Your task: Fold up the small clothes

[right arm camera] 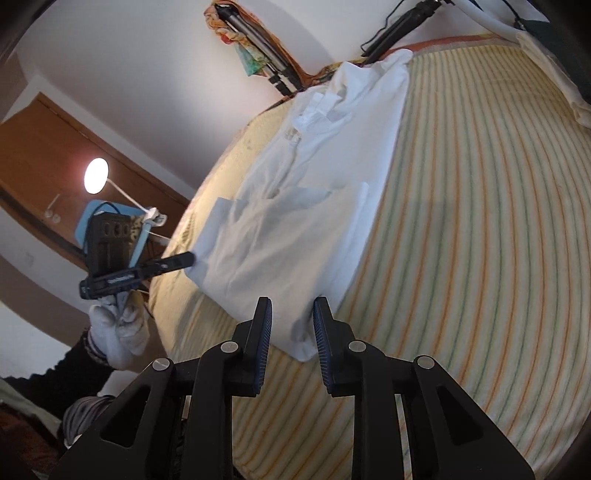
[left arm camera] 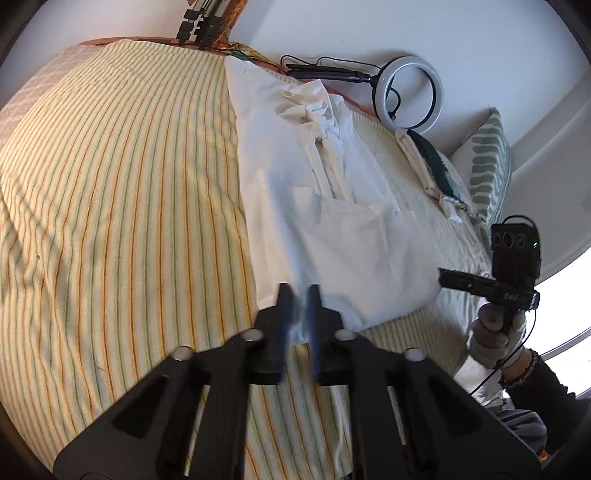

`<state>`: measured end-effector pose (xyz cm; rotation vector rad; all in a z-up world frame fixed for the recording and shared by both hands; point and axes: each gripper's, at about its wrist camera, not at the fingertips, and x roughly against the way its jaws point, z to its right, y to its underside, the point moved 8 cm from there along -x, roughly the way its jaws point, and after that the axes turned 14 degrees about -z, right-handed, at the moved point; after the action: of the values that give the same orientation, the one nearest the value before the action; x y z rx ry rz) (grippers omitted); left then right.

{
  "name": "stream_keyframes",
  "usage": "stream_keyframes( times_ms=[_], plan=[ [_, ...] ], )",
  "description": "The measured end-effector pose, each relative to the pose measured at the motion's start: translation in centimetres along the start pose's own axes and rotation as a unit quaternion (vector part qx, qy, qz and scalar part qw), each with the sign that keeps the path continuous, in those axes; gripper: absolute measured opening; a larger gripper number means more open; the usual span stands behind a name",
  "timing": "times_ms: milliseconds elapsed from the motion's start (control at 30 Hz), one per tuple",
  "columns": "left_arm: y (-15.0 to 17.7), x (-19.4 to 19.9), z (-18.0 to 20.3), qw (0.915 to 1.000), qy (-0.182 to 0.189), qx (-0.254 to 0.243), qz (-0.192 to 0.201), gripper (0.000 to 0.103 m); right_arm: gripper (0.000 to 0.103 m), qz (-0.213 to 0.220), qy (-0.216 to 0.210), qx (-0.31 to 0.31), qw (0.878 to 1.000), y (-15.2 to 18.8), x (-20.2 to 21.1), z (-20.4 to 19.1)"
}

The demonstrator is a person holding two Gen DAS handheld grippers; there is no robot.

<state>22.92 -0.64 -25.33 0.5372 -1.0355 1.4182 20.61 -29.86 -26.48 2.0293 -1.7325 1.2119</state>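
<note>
A white shirt (left arm camera: 332, 221) (right arm camera: 295, 229) lies partly folded on the striped bed sheet (left arm camera: 129, 203) (right arm camera: 461, 221), its collar end toward the far edge. In the left wrist view, my left gripper (left arm camera: 299, 291) is shut on the shirt's near hem, with white fabric pinched between its blue pads. In the right wrist view it (right arm camera: 186, 258) shows at the shirt's left corner, held by a gloved hand (right arm camera: 118, 332). My right gripper (right arm camera: 292, 306) stands open. The other near corner of the shirt lies between its fingers, and the pads are not pressing on it. The left wrist view shows it (left arm camera: 441, 277) at that corner.
A ring light (left arm camera: 410, 96) and a green-patterned pillow (left arm camera: 487, 162) lie at the bed's far right, with crumpled cloths (left arm camera: 428, 166) beside them. A folded tripod (right arm camera: 258, 33) leans at the far edge. A lit lamp (right arm camera: 96, 175) and a wooden door (right arm camera: 37, 147) stand beyond the bed.
</note>
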Motion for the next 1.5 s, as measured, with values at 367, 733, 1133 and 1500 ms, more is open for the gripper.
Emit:
stream_keyframes(
  times_ms=[367,733,1133,1500],
  plan=[
    [0.3,-0.6,-0.6,0.9998,-0.017,-0.005,-0.006,0.005,0.023,-0.045,-0.011,0.017,0.999,0.3,-1.3,0.1],
    [0.3,-0.7,-0.7,0.9995,-0.028,-0.008,-0.006,0.002,0.004,-0.079,0.043,0.073,0.993,1.1,-1.4,-1.0],
    [0.9,-0.8,-1.5,0.9978,-0.066,-0.003,-0.001,0.001,0.002,-0.080,0.080,0.036,0.993,2.6,-1.2,-0.2],
    [-1.3,2.6,0.2,0.9957,-0.072,-0.026,0.051,0.001,0.006,-0.037,0.181,0.112,0.976,-0.5,1.3,-4.9]
  ],
)
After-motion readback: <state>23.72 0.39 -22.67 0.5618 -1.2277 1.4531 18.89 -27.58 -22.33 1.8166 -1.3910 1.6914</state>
